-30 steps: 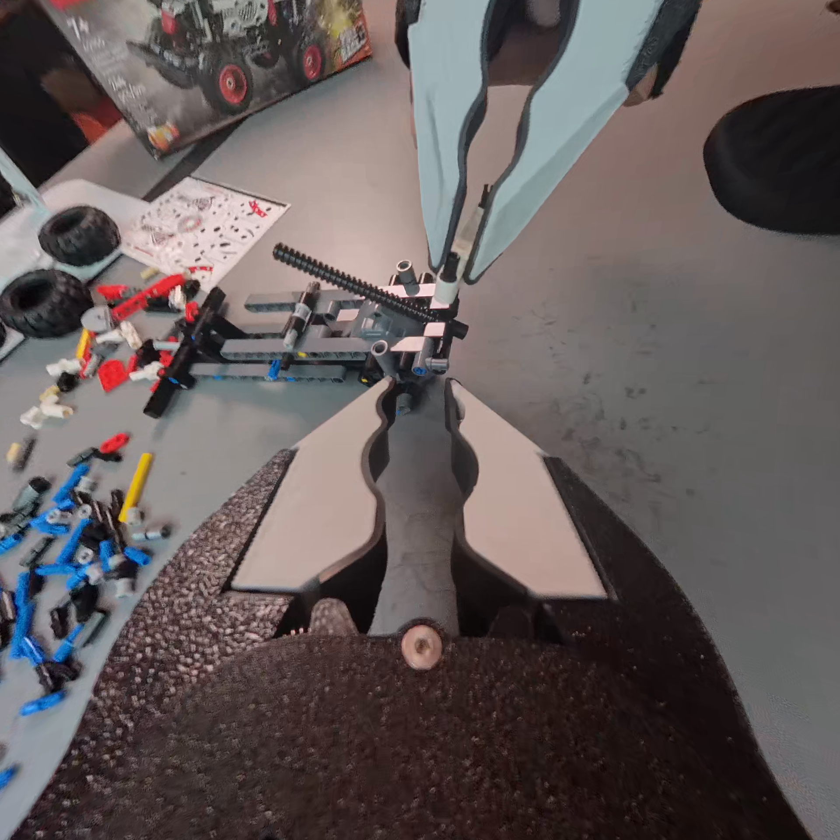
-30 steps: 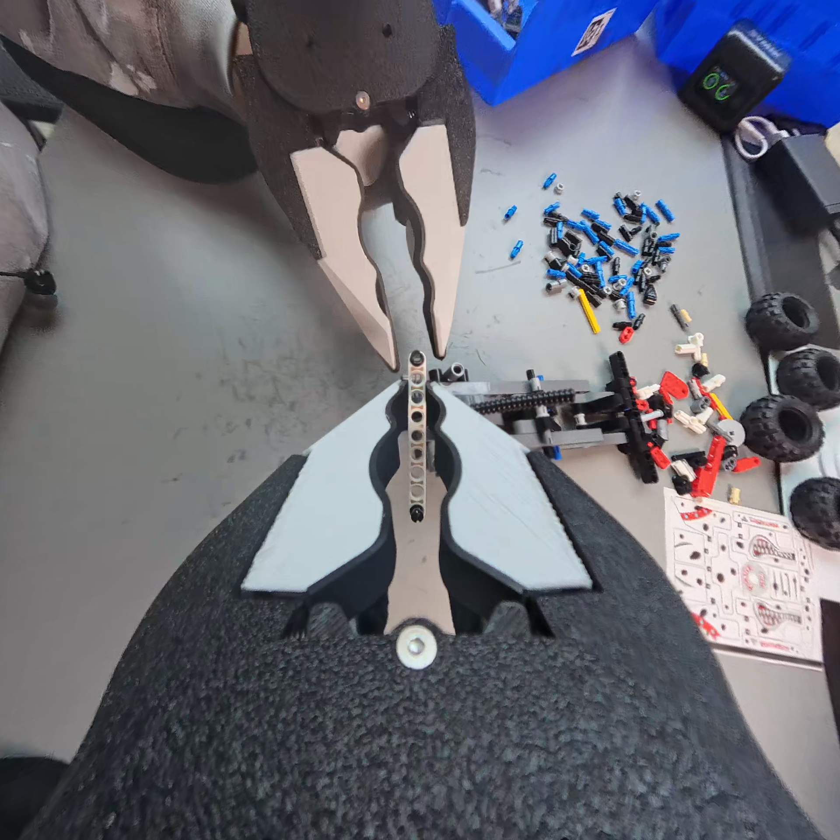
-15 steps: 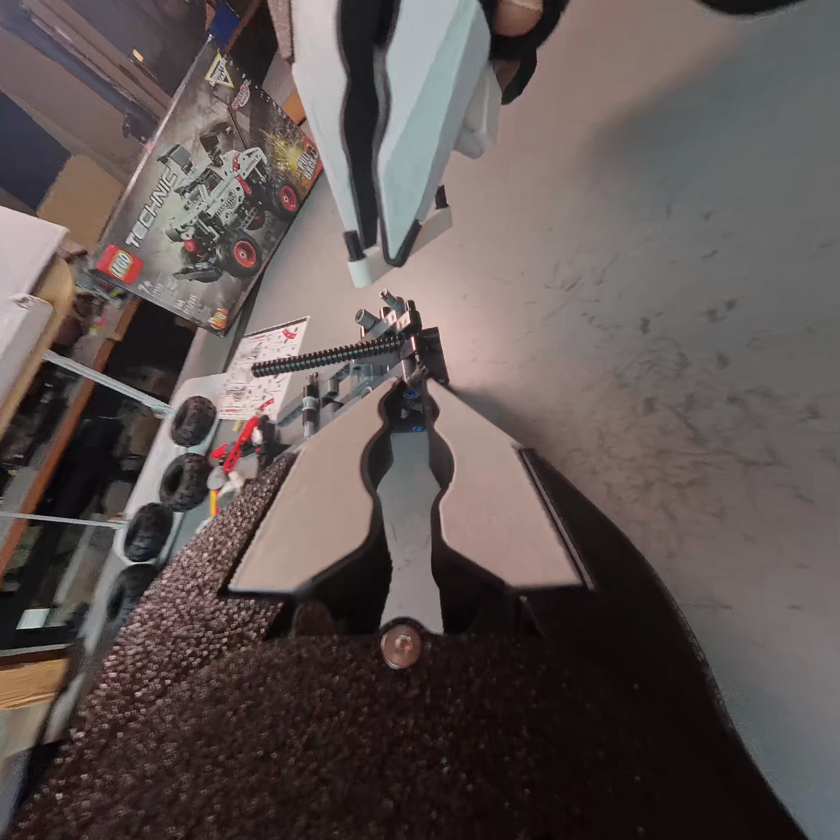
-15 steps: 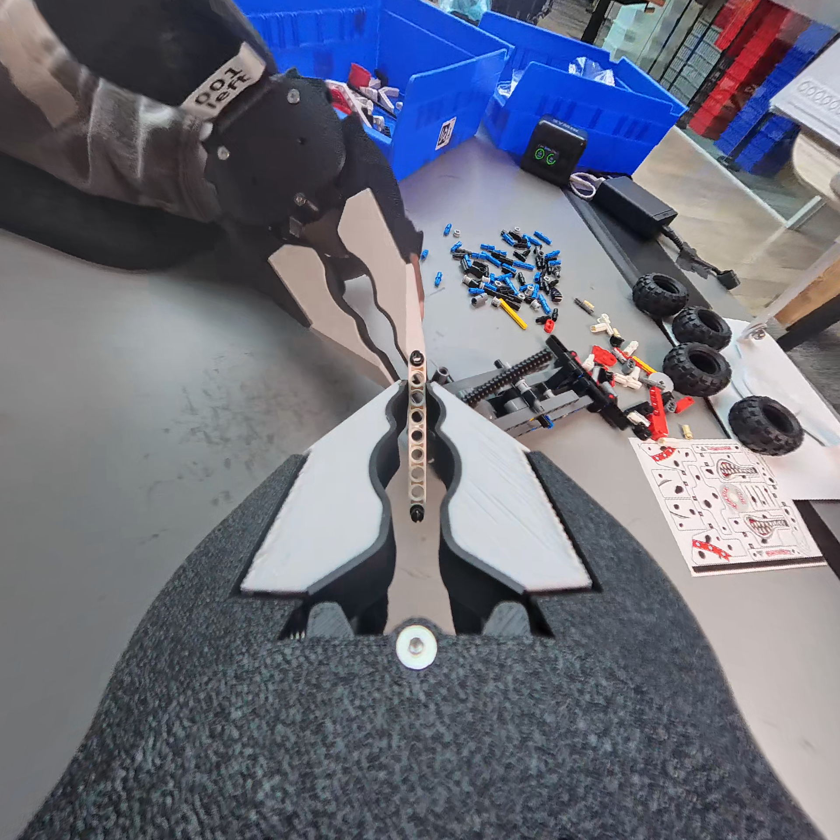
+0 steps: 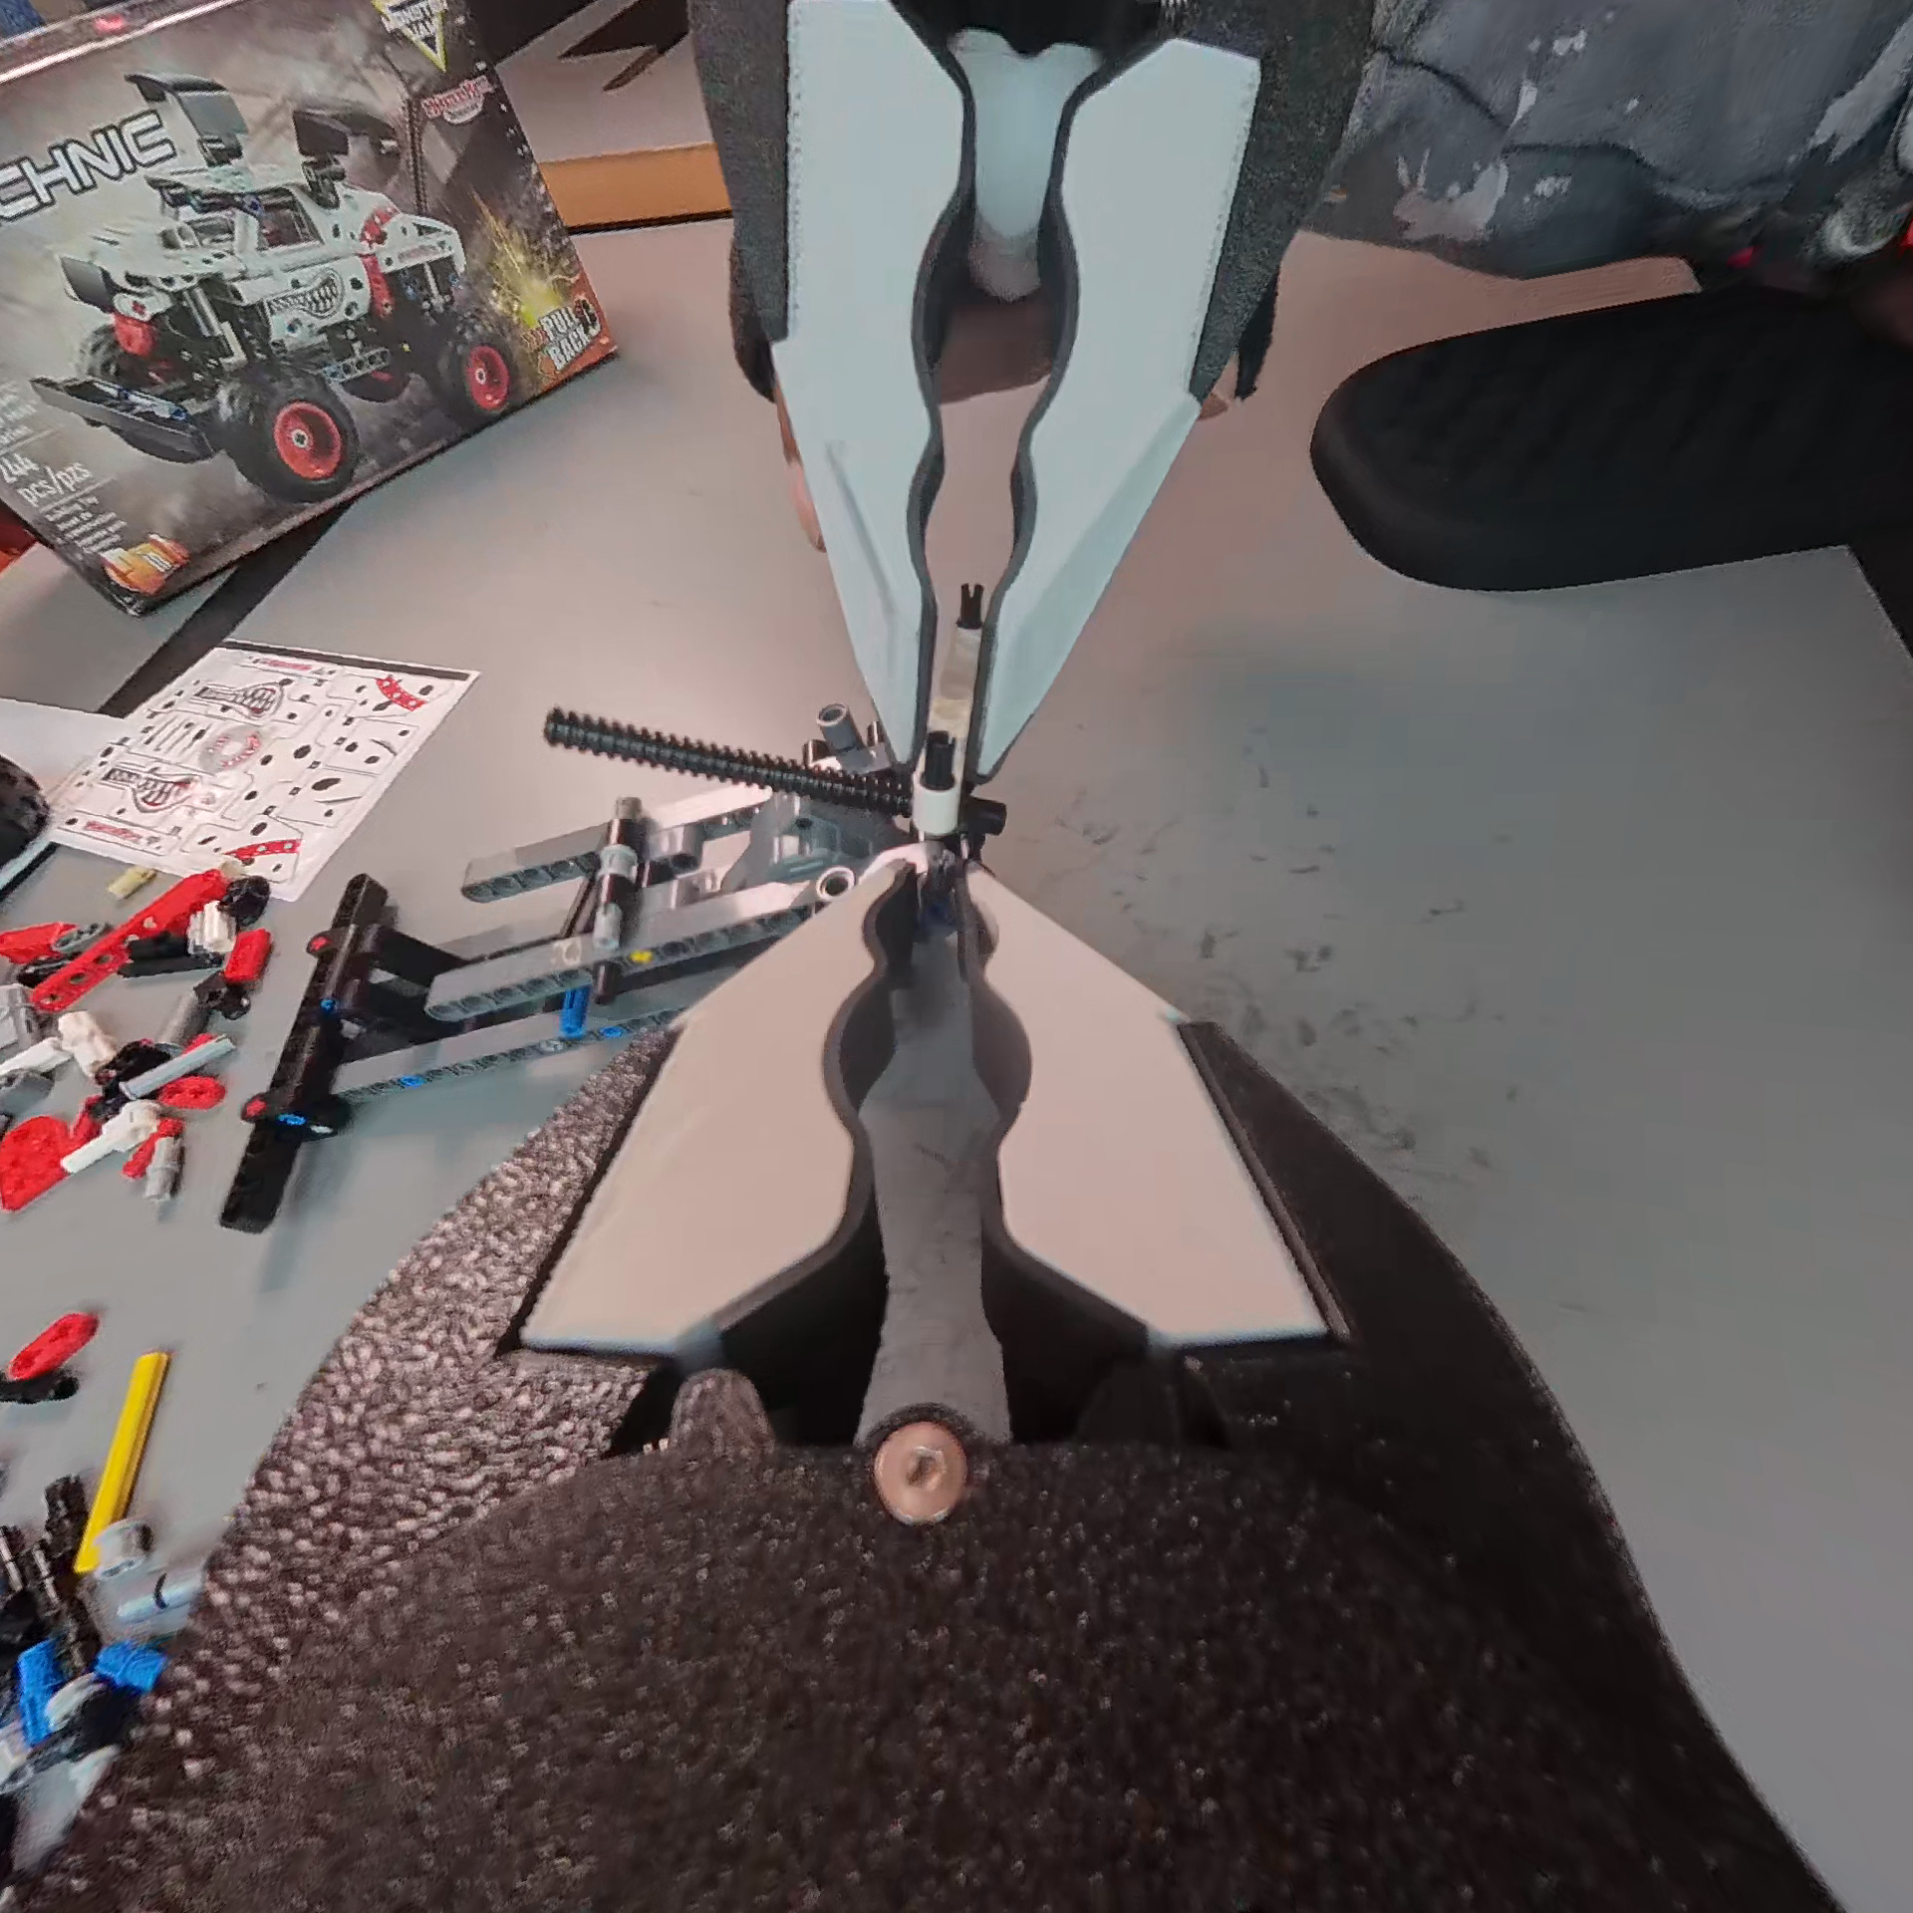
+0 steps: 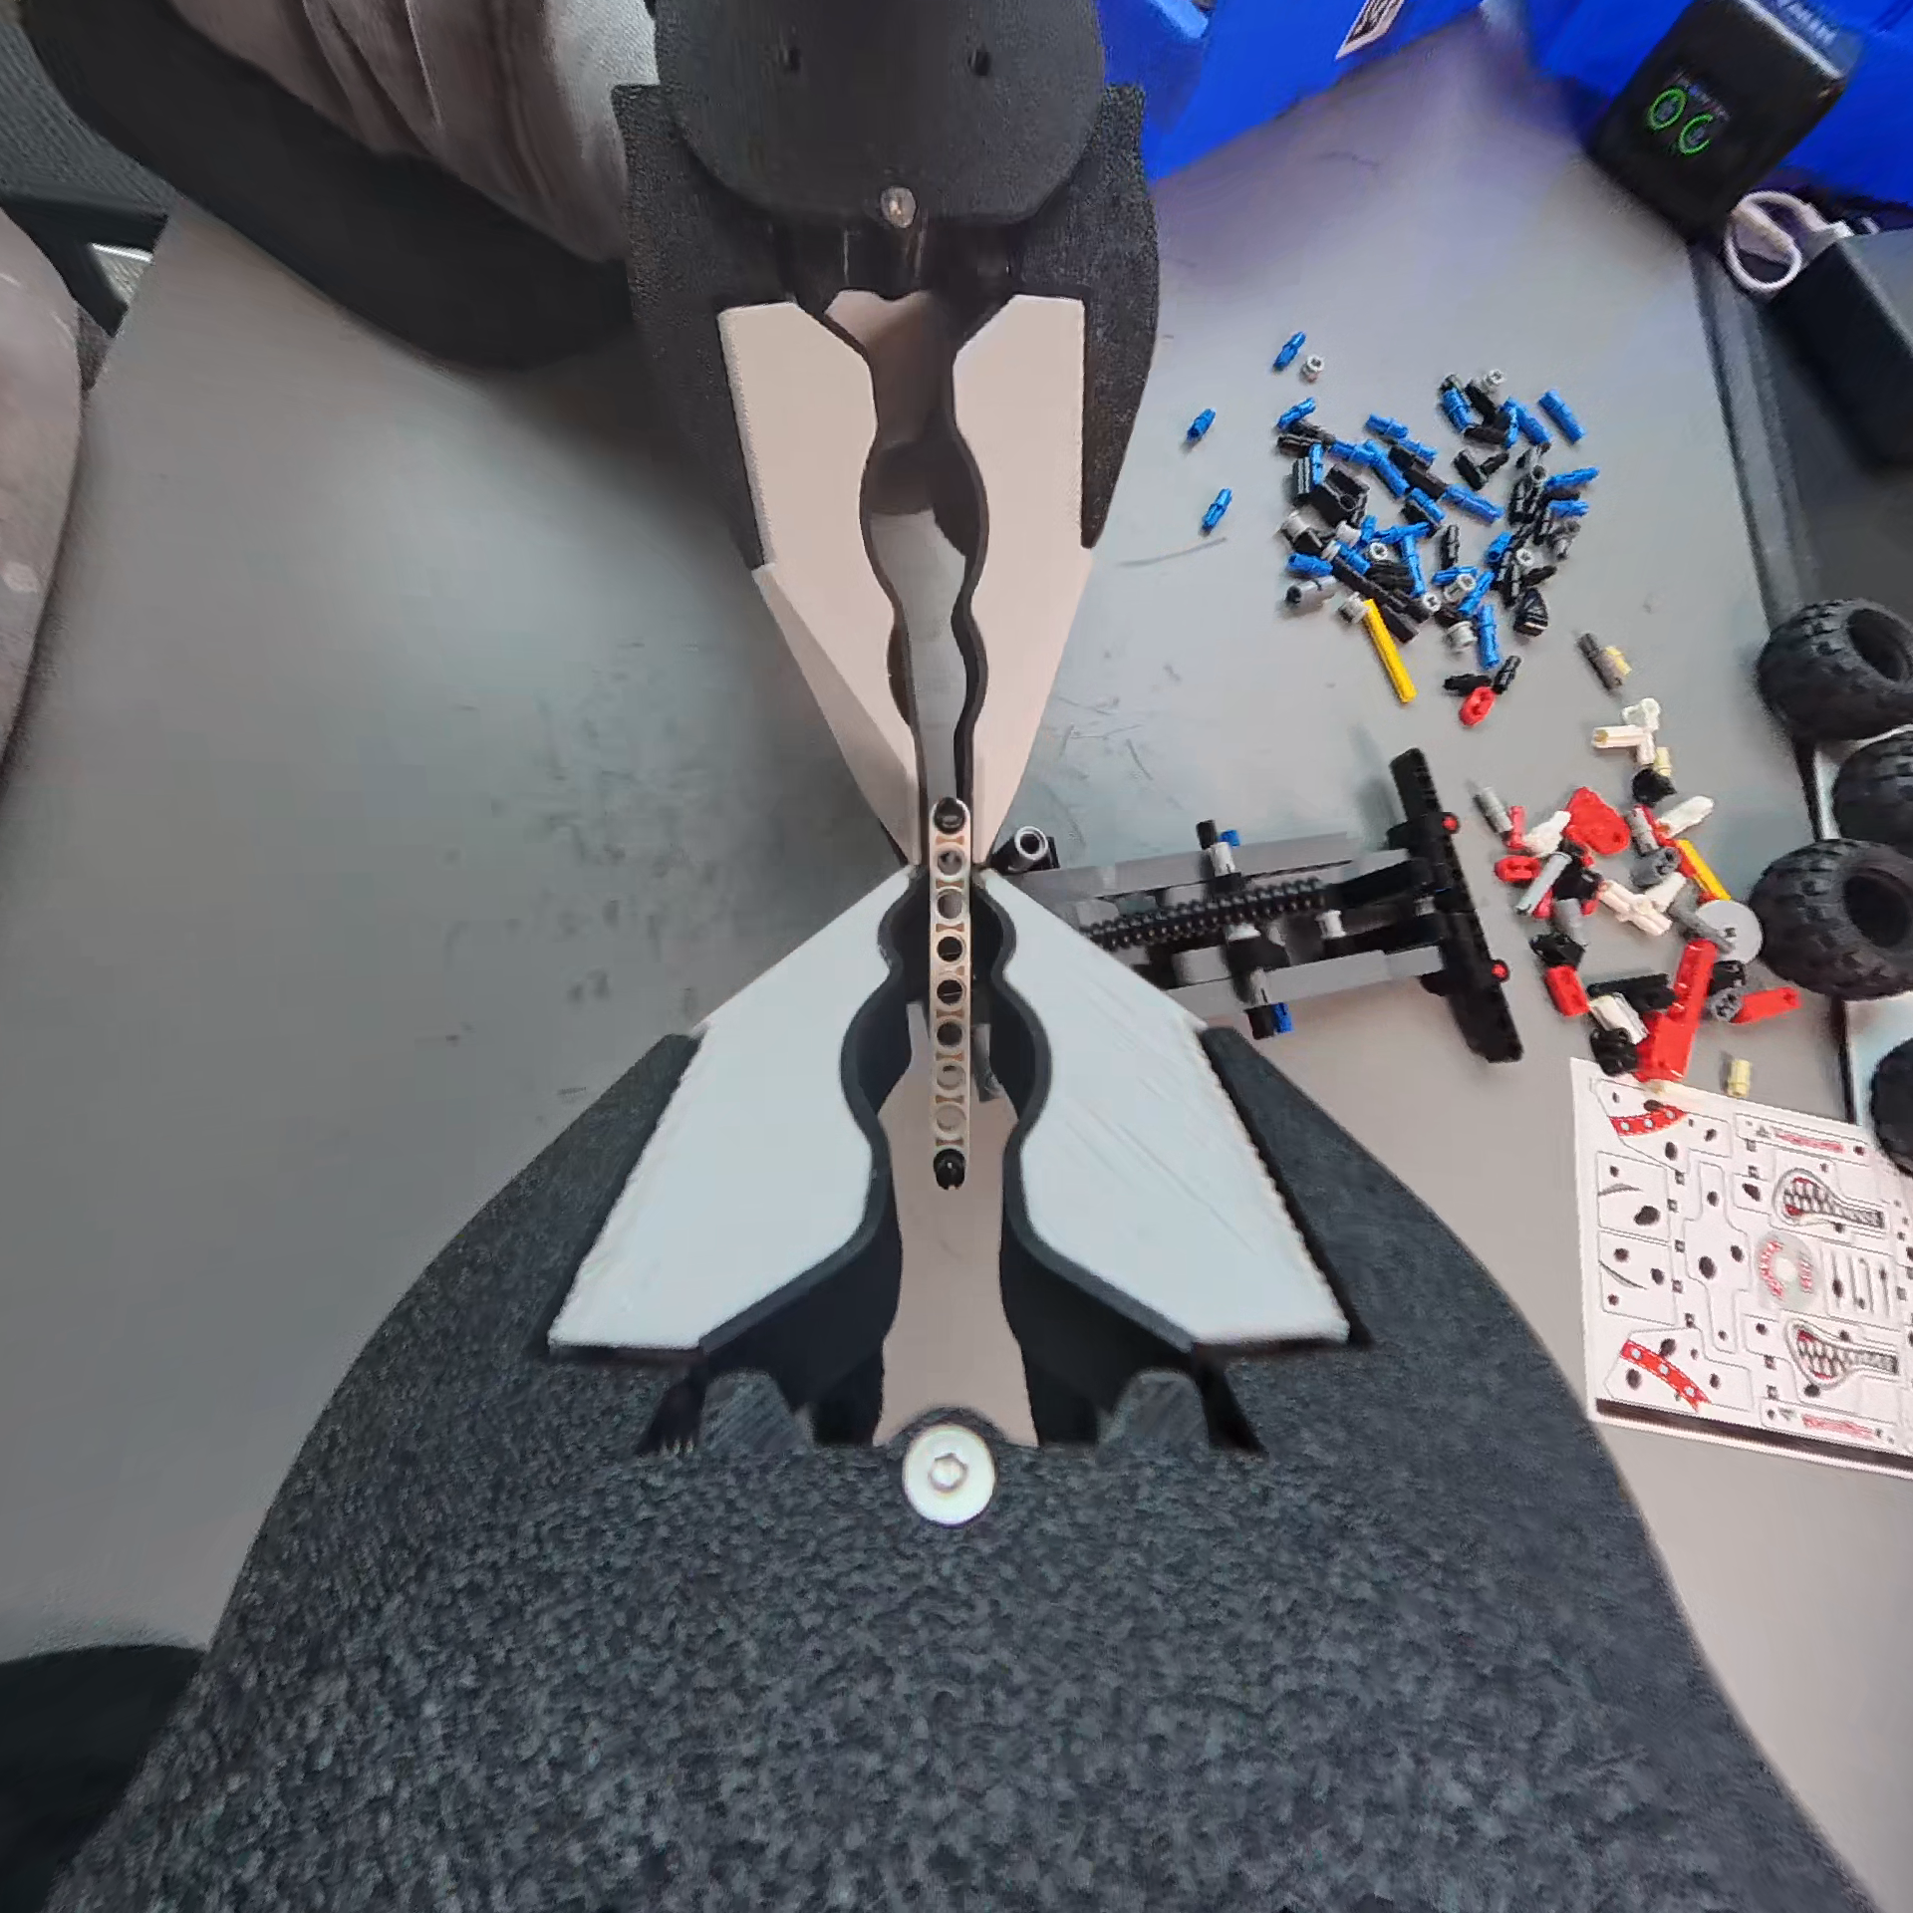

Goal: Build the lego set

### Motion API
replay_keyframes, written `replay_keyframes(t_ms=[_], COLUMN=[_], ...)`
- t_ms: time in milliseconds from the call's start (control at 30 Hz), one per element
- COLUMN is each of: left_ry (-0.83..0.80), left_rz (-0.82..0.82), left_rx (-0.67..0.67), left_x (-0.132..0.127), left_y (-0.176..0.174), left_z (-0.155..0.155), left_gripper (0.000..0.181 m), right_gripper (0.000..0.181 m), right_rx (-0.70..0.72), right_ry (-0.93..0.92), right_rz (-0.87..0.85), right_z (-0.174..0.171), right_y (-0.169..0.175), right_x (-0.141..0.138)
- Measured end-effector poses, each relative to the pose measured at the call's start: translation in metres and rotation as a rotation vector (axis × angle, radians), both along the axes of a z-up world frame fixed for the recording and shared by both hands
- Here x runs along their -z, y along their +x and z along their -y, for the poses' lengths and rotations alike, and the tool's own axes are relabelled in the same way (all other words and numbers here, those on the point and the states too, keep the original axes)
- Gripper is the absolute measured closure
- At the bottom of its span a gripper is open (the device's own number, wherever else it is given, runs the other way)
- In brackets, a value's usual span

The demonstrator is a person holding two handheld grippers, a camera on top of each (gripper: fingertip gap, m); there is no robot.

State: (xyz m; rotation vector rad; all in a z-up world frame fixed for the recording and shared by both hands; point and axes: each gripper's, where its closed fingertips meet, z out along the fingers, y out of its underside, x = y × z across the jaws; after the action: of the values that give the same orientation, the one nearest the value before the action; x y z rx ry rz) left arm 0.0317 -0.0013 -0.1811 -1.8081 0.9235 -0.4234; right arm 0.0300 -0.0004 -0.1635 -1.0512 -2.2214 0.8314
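The grey and black chassis [image 5: 580,963] lies on the grey table, with a black ribbed rod [image 5: 725,761] along its top. My left gripper [image 5: 940,885] is shut on the chassis's near end. My right gripper [image 6: 949,880] is shut on a light grey beam with holes [image 6: 949,983] that has a black pin at each end. In the left wrist view the right gripper [image 5: 947,761] comes down from above and holds the beam [image 5: 954,683] upright against that same chassis end. In the right wrist view the left gripper [image 6: 947,828] meets the beam's far tip; the chassis [image 6: 1294,932] extends right.
The set's box [image 5: 259,290] and a sticker sheet [image 5: 259,766] lie at the far left. Red, white and black loose pieces [image 5: 114,1035] lie beside the chassis. Blue and black pins [image 6: 1429,518], tyres [image 6: 1832,663], blue bins [image 6: 1294,62] and a black device [image 6: 1708,104] are also in view. My left and right fingertips are right by each other.
Both views tilted and came back level. The left fingers have closed onto the chassis end. The right gripper still holds the beam, now upright against that end.
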Motion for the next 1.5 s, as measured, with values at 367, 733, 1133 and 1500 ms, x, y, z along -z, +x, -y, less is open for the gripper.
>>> replay_keyframes(t_ms=[367,733,1133,1500], left_ry=[0.163,0.385,0.205,0.107], left_rz=[-0.24,-0.523,-0.18,0.106], left_rx=[-0.118,-0.225,-0.145,-0.033], left_x=[0.009,0.012,-0.015,-0.05], left_y=[-0.004,-0.008,-0.004,0.0], left_z=[-0.007,-0.019,-0.022,0.009], left_gripper=[0.159,0.161,0.175,0.174], right_gripper=[0.174,0.174,0.174,0.174], right_rx=[0.117,0.17,0.16,-0.043], right_ry=[-0.094,-0.143,-0.157,-0.233], right_rz=[-0.127,-0.225,-0.251,0.009], right_z=[-0.017,-0.032,-0.029,0.01], right_y=[-0.002,0.004,0.01,-0.001], right_x=[-0.012,-0.023,-0.033,-0.051])
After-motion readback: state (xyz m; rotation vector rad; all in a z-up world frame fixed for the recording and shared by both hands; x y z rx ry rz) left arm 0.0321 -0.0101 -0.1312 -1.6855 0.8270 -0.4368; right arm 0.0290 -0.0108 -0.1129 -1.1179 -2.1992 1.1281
